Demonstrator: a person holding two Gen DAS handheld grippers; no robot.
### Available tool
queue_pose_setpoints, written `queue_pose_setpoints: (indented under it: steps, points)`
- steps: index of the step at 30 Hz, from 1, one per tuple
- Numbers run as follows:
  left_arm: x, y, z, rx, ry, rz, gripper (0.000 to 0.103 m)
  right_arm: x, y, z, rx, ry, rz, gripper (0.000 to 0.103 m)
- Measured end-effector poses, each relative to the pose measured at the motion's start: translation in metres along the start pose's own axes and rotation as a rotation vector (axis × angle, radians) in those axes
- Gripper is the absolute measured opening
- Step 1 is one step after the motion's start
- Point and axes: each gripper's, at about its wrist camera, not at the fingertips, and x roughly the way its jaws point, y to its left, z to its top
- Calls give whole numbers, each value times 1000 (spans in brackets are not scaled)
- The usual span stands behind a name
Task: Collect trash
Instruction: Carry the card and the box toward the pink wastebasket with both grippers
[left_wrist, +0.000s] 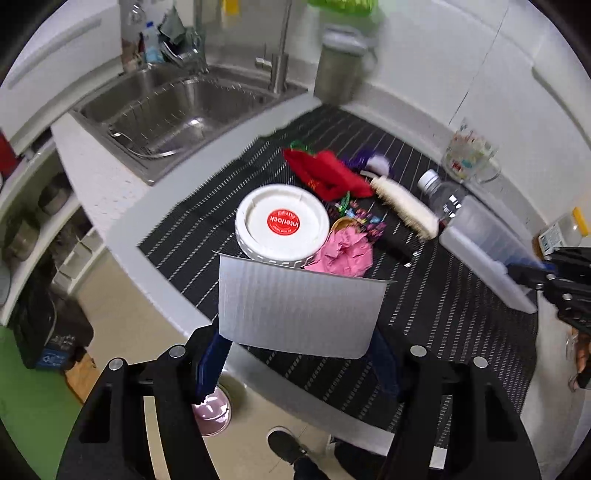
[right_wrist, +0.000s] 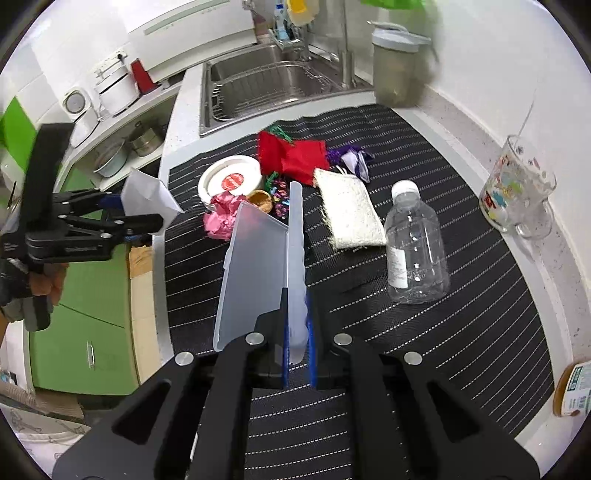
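My left gripper (left_wrist: 295, 354) holds a white paper sheet (left_wrist: 295, 302) between its blue pads, out past the counter's edge; it also shows in the right wrist view (right_wrist: 122, 218) with the paper (right_wrist: 147, 195). My right gripper (right_wrist: 297, 339) is shut on an open clear plastic case (right_wrist: 258, 258), also seen in the left wrist view (left_wrist: 484, 254). On the striped mat (right_wrist: 461, 332) lie crumpled pink paper (right_wrist: 221, 218), a white lid with a red sticker (right_wrist: 231, 179), red cloth (right_wrist: 291, 155), colourful wrappers (right_wrist: 279, 199), a loofah pad (right_wrist: 351, 210) and a clear bottle (right_wrist: 413, 251).
A steel sink (right_wrist: 273, 88) sits behind the mat. A lidded container (right_wrist: 395, 66) stands by the wall. A printed glass mug (right_wrist: 517, 188) is at the right, a jar (right_wrist: 572, 391) at the near right. A pink bin (left_wrist: 212, 413) stands on the floor below the left gripper.
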Motion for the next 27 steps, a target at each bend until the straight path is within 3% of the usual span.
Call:
queue_pose_setpoints:
  steps: [9, 17, 22, 27]
  points:
    - [-75, 15, -52, -145, -94, 90, 65, -5, 63, 1, -186, -30, 118, 7]
    - [-133, 69, -132, -302, -123, 209, 65, 15, 168, -2, -330, -6, 263, 7]
    - [-140, 114, -180, -374, -103, 244, 65, 55, 239, -9, -375, 49, 310, 7]
    - [-107, 164, -220, -416, -64, 239, 65, 110, 286, -19, -384, 110, 322, 7]
